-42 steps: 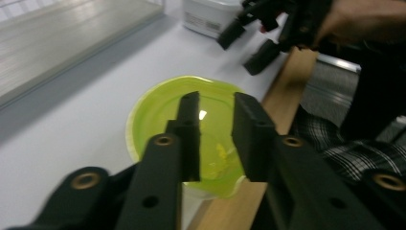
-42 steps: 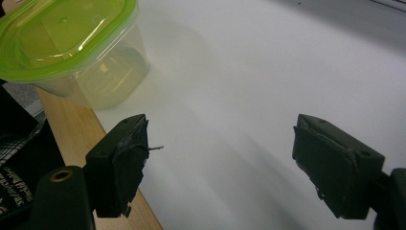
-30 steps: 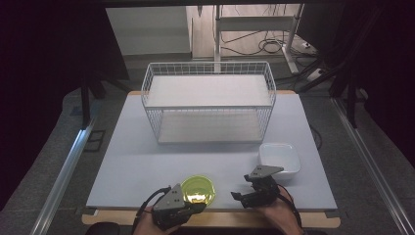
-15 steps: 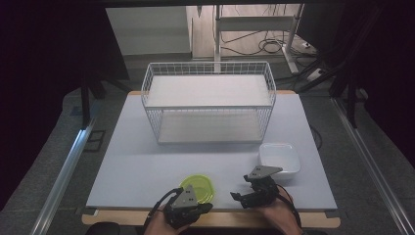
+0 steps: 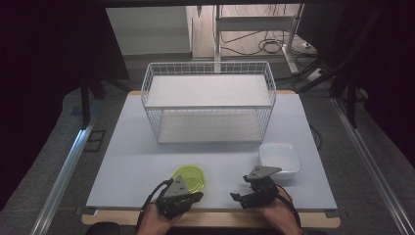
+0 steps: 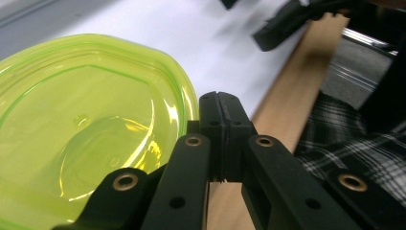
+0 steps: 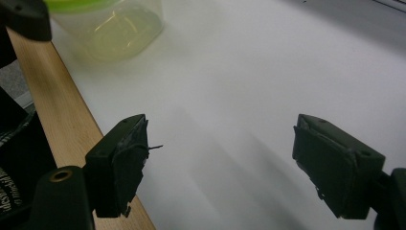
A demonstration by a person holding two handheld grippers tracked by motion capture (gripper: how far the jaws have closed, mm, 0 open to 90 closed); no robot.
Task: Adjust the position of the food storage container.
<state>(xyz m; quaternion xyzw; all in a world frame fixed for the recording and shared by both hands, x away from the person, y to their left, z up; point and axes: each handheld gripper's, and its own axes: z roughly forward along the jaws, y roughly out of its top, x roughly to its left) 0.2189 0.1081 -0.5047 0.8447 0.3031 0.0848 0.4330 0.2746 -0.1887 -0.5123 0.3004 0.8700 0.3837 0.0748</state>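
High view: the left gripper (image 5: 195, 197) sits at the near edge of the counter (image 5: 137, 161), just near-side of the green bowl (image 5: 188, 177). Over the last second it has slid a little to the right and sunk lower, drawing in on the bowl's near rim. The bowl has hardly shifted and rests on the counter, left of centre. I judge this a closing-in on the bowl, with no lift begun. The right gripper (image 5: 241, 188) has stayed put to the right, near the counter's near edge. A white dish (image 5: 279, 157) lies just beyond it. A wire basket (image 5: 208, 103) stands at the far middle, well apart from both hands. The counter between bowl and basket is bare, so nothing blocks that path.

Left gripper view: the fingers (image 6: 210, 120) are pressed together with nothing between them. The bowl (image 6: 81, 129) lies to their left, its rim running just beside the fingertips. Whether rim and finger touch I cannot tell. To take the bowl the fingers would first have to part, since shut like this they can only nudge it. The right gripper (image 6: 297, 21) shows farther off, blurred, by the wooden counter edge (image 6: 282, 96).

Right gripper view: the fingers (image 7: 119, 163) stand wide apart and empty over bare counter (image 7: 239, 72). The bowl (image 7: 112, 26) sits beyond them, at the upper left of this view, near the wooden edge.
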